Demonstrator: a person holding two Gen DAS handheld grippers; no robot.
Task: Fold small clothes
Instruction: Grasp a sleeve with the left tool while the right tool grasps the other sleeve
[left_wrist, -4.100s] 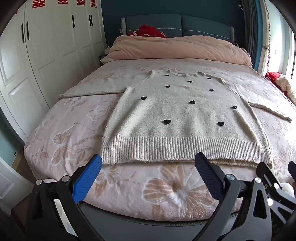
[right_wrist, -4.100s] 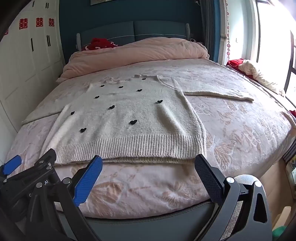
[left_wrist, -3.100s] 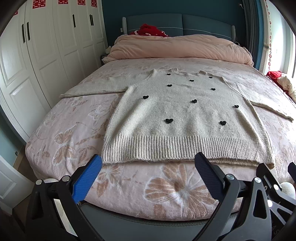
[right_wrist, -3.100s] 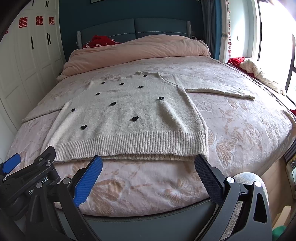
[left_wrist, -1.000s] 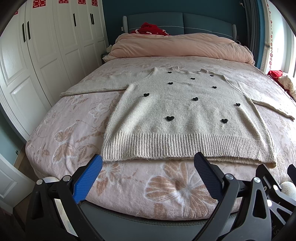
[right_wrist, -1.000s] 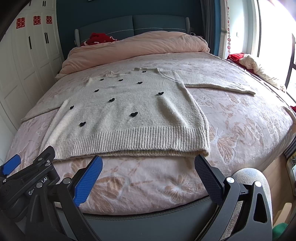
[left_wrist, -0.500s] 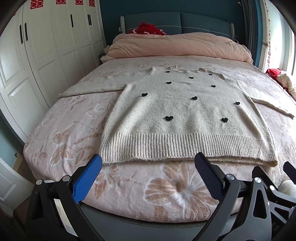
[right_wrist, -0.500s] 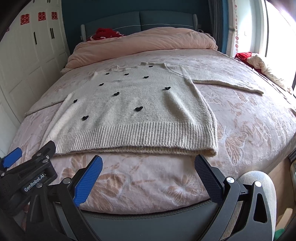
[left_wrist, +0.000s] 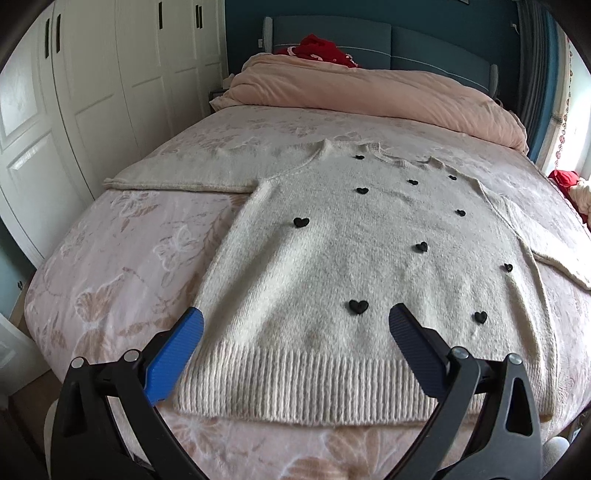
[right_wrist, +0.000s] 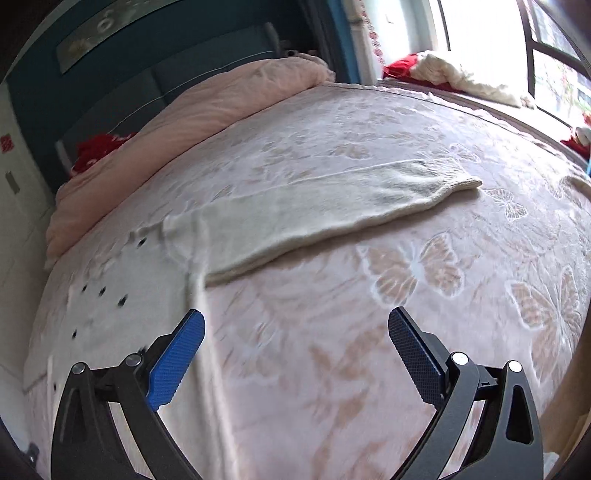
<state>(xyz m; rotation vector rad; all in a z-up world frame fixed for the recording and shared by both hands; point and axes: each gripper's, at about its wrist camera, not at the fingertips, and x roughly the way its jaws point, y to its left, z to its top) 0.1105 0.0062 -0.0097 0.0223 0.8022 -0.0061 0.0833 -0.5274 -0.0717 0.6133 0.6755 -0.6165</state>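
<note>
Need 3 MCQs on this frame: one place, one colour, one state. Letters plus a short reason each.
1. Where does the sweater lie?
A. flat on the bed
B. on the floor
C. on a hanger

2. What colour are the small hearts on it?
A. red
B. black
C. blue

3. How do the left gripper and the right gripper stand?
A. both shut on cloth
B. one open, one shut
C. both open, holding nothing

Key: 1 A, it is spread out with both sleeves extended on the floral cover; 2 B, dark hearts dot the cream knit; 3 C, each view shows the fingers wide apart with nothing between them.
</note>
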